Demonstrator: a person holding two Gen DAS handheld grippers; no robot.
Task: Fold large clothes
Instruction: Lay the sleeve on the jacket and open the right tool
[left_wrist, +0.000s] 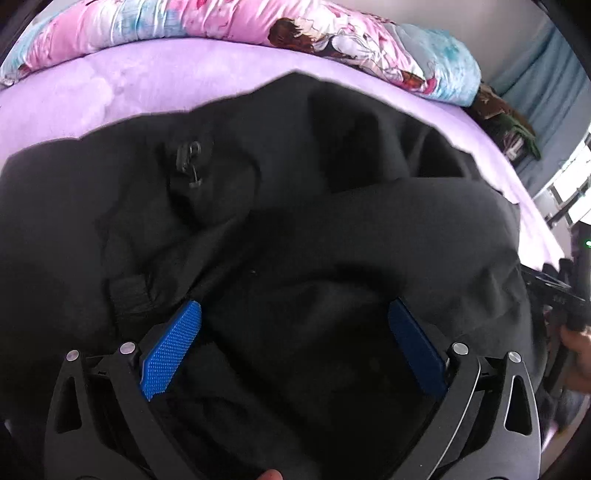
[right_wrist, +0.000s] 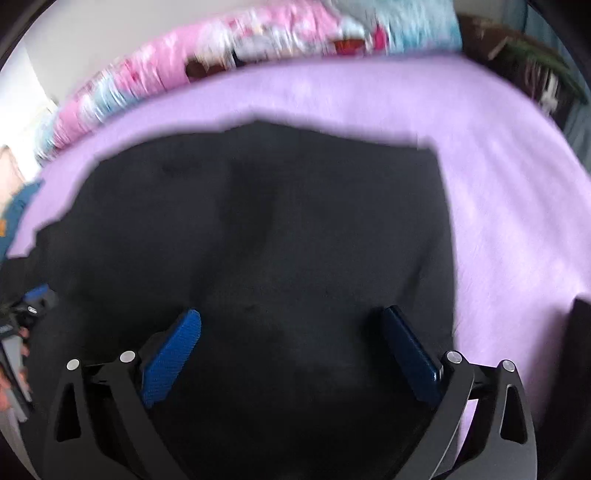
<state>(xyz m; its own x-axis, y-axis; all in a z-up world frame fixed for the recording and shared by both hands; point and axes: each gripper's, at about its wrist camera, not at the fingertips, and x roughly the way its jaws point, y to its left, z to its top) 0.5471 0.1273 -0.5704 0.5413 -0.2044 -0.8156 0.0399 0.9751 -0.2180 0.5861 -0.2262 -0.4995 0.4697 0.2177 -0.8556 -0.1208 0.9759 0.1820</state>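
both tongs, left gripper (left_wrist: 295, 317) and right gripper (right_wrist: 291, 325), tilt downward, spread wide over the black garment (left_wrist: 295, 221).

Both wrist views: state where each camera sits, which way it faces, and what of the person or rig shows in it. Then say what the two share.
Left wrist: on the left gripper, angled down onto the rumpled black garment with its zipper pull; blue pads apart, a hand with the other gripper at the right edge.
Right wrist: on the right gripper, angled down over a flatter part of the garment; blurred; pads apart, fingers at the left edge.
Shared: the garment, the lilac sheet and the pink printed quilt beyond.
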